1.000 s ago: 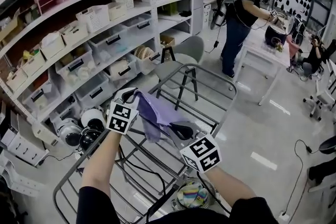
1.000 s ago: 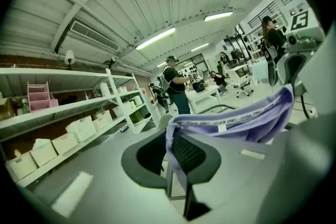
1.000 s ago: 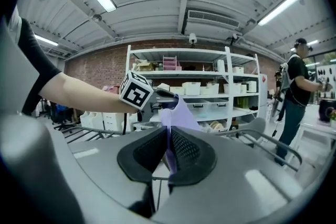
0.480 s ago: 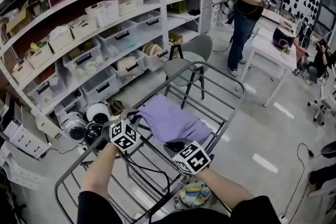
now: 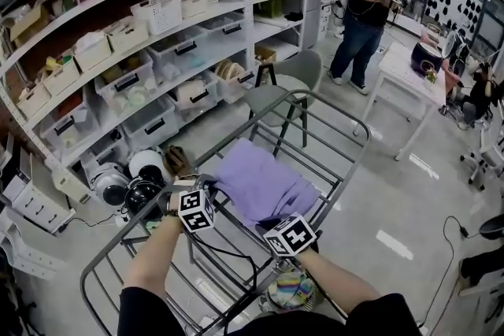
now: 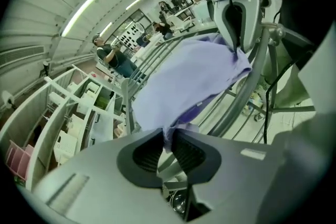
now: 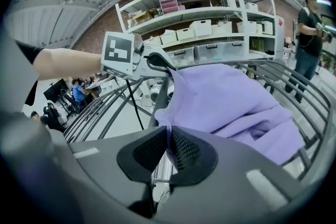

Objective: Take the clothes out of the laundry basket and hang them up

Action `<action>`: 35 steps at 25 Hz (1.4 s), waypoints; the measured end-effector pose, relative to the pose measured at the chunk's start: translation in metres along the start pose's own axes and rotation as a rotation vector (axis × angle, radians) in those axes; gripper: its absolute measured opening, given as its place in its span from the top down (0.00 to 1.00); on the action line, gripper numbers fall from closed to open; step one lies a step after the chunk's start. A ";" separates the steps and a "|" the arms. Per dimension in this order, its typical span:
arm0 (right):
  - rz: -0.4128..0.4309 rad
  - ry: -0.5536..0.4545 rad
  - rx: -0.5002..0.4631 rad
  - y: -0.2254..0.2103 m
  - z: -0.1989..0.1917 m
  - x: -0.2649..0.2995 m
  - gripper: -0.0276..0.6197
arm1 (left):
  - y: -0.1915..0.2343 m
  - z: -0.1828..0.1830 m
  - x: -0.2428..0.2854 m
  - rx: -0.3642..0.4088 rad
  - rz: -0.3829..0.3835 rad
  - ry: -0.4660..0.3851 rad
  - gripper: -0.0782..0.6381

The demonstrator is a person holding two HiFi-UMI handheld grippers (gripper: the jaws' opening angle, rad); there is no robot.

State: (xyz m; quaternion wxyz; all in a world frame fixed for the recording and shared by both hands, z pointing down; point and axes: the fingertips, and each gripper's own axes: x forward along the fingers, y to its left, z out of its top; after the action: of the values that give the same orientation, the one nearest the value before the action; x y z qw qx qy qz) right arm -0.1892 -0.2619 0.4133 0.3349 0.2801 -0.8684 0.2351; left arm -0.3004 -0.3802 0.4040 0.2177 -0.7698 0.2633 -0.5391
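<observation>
A lavender garment (image 5: 260, 185) lies spread across the bars of a grey metal drying rack (image 5: 327, 106). My left gripper (image 5: 211, 190) is at the cloth's near left edge and my right gripper (image 5: 269, 219) at its near right corner. In the left gripper view the left gripper (image 6: 168, 147) is shut on a fold of the garment (image 6: 189, 81). In the right gripper view the right gripper (image 7: 169, 147) is likewise shut on the garment's (image 7: 236, 102) hem. Each view shows the other gripper across the cloth.
Shelves of white bins (image 5: 150, 51) run along the left. A grey chair (image 5: 285, 86) stands beyond the rack. A person (image 5: 361, 12) stands by a white table (image 5: 405, 67) at the back right. A colourful bundle (image 5: 287, 291) lies under the rack's near end.
Both grippers have come down with the lavender garment. It hung bunched above the rack before and now lies spread flat over the bars.
</observation>
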 end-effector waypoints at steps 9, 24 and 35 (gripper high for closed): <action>-0.009 -0.024 0.033 -0.003 -0.002 -0.005 0.81 | -0.005 -0.008 -0.002 -0.088 -0.053 0.016 0.69; -0.054 -0.257 -0.029 -0.004 0.011 -0.078 0.80 | 0.008 0.002 -0.049 -0.099 0.083 0.118 0.62; -0.053 -0.455 -0.093 -0.003 -0.018 -0.178 0.80 | 0.003 0.112 -0.148 -0.084 0.356 0.055 0.62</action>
State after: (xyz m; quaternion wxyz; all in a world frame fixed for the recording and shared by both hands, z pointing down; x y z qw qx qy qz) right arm -0.0691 -0.1952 0.2987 0.1491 0.3330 -0.9237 0.1166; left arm -0.2368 -0.2819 0.2598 0.2702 -0.7043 0.4237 -0.5015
